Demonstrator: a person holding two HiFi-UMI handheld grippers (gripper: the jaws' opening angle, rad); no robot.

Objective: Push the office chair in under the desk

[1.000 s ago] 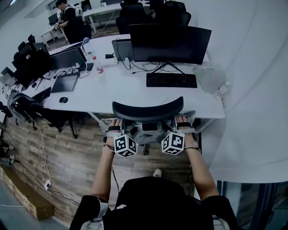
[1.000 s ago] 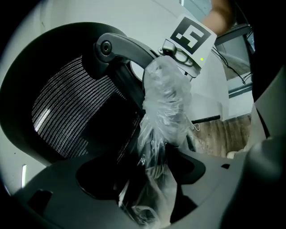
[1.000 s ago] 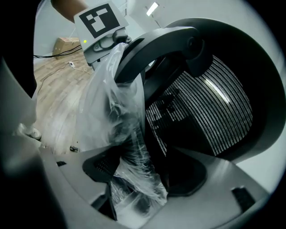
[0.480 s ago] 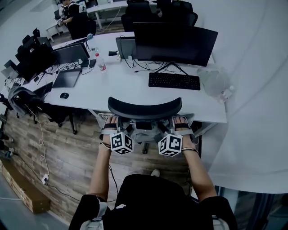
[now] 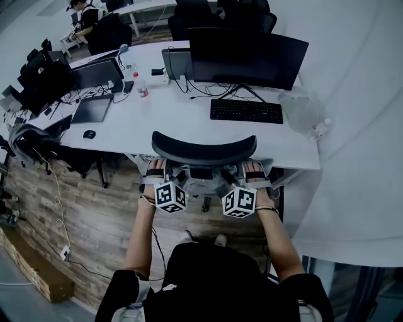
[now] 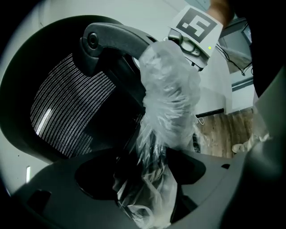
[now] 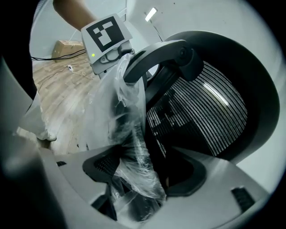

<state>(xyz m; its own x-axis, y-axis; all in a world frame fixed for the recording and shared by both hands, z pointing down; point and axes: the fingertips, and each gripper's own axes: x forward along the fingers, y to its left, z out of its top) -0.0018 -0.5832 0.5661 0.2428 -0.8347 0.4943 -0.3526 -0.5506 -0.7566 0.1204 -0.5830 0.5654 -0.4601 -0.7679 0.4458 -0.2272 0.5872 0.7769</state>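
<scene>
left gripper (image 6: 147, 192) and right gripper (image 7: 134, 188) pinch the office chair (image 5: 203, 149) back by the desk (image 5: 170, 122) near edge — stiff, probably rolls easy.

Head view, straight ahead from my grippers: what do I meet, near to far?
chair → keyboard → monitor → far chairs

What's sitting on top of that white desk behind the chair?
On the desk: a monitor, a keyboard, crumpled clear plastic at the right end, a bottle and a mouse farther left. Anything behind the monitor is hidden, and the chair covers part of the near edge.
</scene>
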